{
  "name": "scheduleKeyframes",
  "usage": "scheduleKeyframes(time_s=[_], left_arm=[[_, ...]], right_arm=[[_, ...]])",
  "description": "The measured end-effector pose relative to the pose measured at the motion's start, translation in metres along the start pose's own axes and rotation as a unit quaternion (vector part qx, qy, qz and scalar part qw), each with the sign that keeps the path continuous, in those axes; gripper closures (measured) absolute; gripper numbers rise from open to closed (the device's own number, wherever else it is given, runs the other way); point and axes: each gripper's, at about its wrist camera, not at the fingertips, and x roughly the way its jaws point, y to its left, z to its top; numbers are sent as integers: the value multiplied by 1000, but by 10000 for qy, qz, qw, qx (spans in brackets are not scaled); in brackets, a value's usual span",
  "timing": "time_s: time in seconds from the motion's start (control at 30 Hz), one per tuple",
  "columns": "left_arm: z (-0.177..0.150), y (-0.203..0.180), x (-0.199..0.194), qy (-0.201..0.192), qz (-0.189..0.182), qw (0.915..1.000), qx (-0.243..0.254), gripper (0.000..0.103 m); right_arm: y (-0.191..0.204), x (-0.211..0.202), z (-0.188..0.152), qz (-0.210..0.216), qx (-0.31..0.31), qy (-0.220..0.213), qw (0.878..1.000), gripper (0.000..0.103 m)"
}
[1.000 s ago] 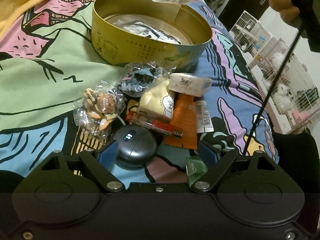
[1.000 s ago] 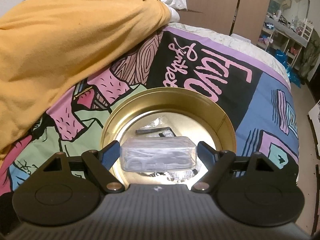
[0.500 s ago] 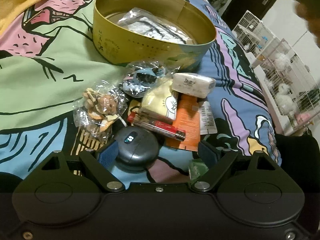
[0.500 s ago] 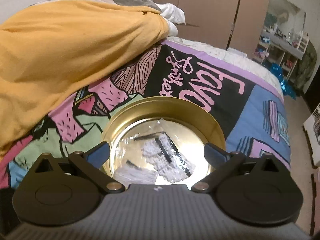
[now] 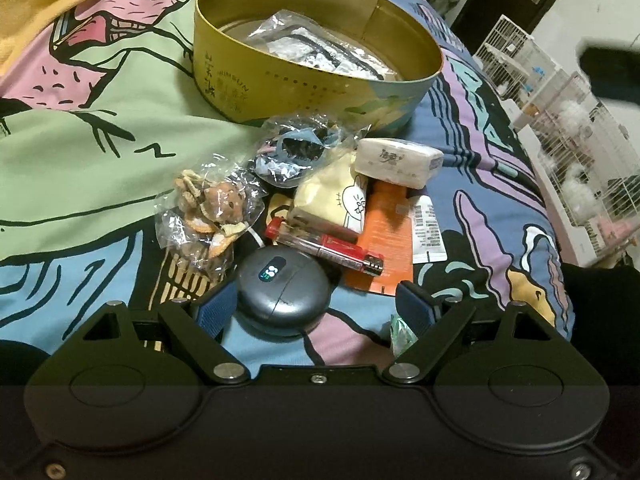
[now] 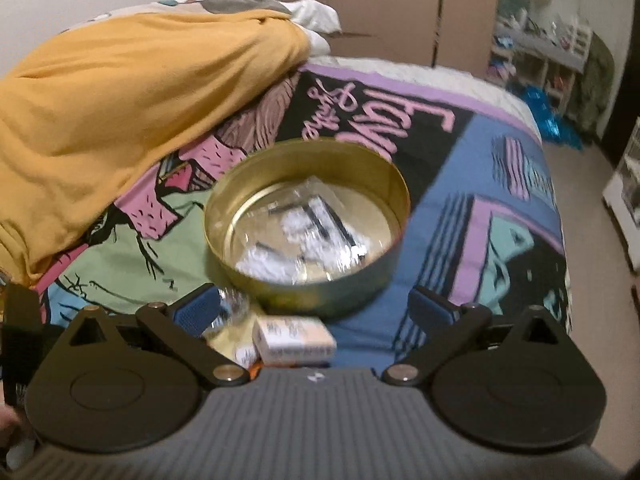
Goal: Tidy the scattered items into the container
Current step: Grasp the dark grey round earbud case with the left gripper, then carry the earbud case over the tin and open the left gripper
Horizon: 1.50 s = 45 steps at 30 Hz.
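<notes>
A round gold tin (image 5: 316, 92) printed "JIMSUN" beside Chinese characters sits at upper centre of the left wrist view, clear packets (image 5: 316, 46) inside. Below it lie a tissue pack (image 5: 398, 162), a rabbit-print pouch (image 5: 336, 200), a red lighter (image 5: 326, 248) and a dark round case (image 5: 282, 296). The left gripper (image 5: 316, 312) stands wide, empty, the case between its jaws untouched. The right gripper (image 6: 316, 312), jaws just opened fully, holds nothing, below the tin (image 6: 306, 224). Pink lettering on the bedspread (image 6: 500, 184) is unreadable.
</notes>
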Motion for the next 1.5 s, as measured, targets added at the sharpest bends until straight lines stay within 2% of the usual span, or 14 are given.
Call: scheduleKeyframes(time_s=[0.2, 0.4, 0.47, 0.5, 0.57, 0.8, 1.5], left_arm=[[5, 0, 11, 65, 163, 9998, 79, 19], [6, 1, 29, 294, 329, 9989, 152, 26], [5, 1, 32, 215, 433, 9987, 186, 43], [5, 2, 32, 184, 474, 9986, 165, 45], [6, 6, 32, 160, 388, 9991, 38, 45], [2, 3, 18, 121, 373, 9992, 107, 45], [16, -22, -46, -491, 350, 9976, 338, 45]], right_arm=[[-17, -2, -40, -27, 387, 307, 9988, 0], [-24, -1, -65, -110, 507, 508, 9974, 0], [-27, -2, -69, -129, 542, 525, 9971, 0], [-28, -2, -70, -124, 560, 530, 9969, 0], [-29, -3, -72, -115, 594, 542, 9967, 0], [-28, -1, -74, -47, 609, 582, 9964, 0], [-25, 5, -88, 20, 603, 775, 9952, 0]])
